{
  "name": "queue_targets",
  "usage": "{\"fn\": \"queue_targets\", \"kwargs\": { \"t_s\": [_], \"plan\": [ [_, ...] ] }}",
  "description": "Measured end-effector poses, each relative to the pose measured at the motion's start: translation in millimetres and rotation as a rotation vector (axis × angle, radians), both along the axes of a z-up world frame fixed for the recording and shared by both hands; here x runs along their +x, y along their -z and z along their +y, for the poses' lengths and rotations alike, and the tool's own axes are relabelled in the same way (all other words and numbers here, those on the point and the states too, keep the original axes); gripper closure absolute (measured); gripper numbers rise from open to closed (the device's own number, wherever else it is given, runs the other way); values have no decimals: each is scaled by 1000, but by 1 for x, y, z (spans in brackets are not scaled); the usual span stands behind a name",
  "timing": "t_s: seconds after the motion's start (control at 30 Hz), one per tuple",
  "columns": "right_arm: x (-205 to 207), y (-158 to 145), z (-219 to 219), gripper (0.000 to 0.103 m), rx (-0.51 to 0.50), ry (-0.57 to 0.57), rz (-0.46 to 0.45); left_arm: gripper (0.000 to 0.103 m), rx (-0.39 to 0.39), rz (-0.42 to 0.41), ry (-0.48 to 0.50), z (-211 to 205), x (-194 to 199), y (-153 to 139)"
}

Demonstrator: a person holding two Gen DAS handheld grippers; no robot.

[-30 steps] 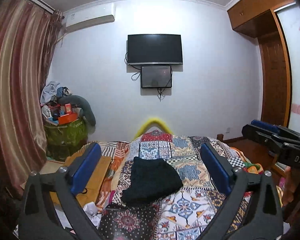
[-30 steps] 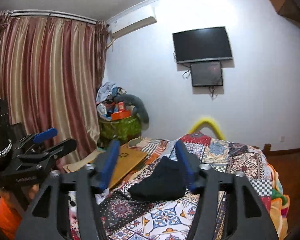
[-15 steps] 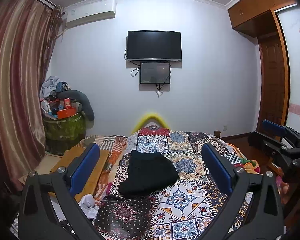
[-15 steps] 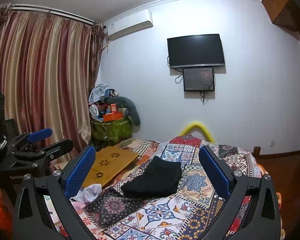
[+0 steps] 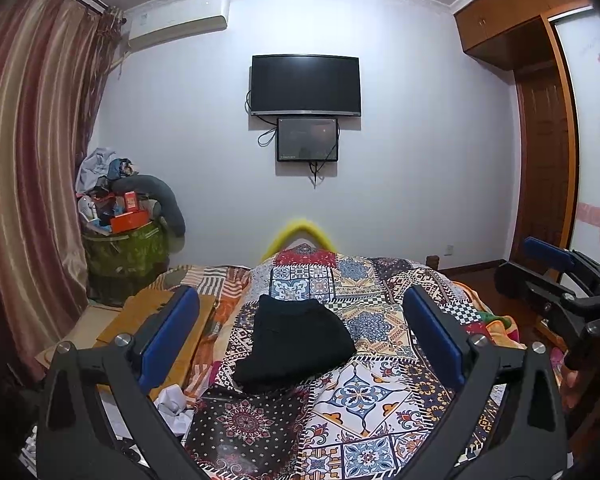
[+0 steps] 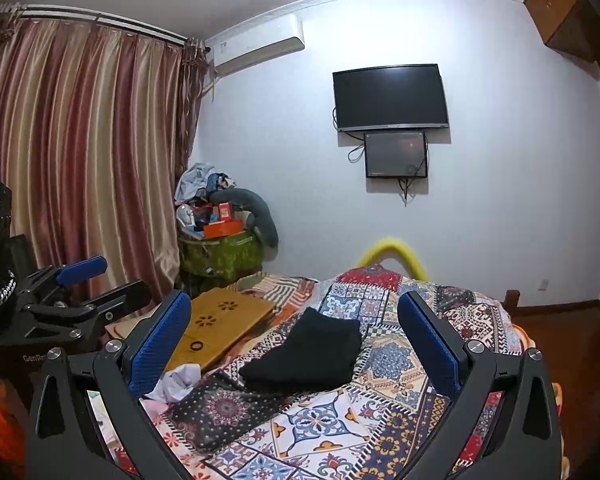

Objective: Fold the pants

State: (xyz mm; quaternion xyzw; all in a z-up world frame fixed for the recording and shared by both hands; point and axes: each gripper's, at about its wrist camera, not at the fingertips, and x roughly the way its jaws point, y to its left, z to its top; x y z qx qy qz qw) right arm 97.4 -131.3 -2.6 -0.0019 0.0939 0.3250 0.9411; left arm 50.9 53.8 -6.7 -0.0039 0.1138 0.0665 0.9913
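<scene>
Black pants (image 5: 296, 344) lie folded into a compact bundle on the patterned bedspread (image 5: 364, 400), the same pants (image 6: 308, 354) showing in the right wrist view. My left gripper (image 5: 300, 336) is open, held back from the bundle and above it, with nothing between its blue pads (image 5: 168, 336). My right gripper (image 6: 296, 336) is also open wide and empty, its blue pads (image 6: 430, 340) framing the pants from a distance. Each gripper shows at the edge of the other's view: the right gripper (image 5: 560, 284) and the left gripper (image 6: 84, 300).
A wooden lap tray (image 6: 220, 324) lies on the bed left of the pants, with crumpled white cloth (image 6: 178, 380) near it. A cluttered green bin (image 5: 124, 252) stands by the curtain (image 5: 28, 184). A television (image 5: 305, 85) hangs on the far wall; a wardrobe (image 5: 540, 120) is at right.
The right gripper's jaws have spread from about half open to fully wide. Both grippers tilted up slightly; the pants stayed put on the bed.
</scene>
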Motion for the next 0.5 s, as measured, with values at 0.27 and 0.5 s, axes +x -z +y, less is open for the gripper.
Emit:
{"fn": "queue_targets", "kwargs": {
  "t_s": [0.27,0.5],
  "plan": [
    [0,1,0,0,-3,7,16,0,-11,12,7,3,3,3],
    [2,1,-3,0,4,25,32,0,-10,16,15,1,4,5]
  ]
}}
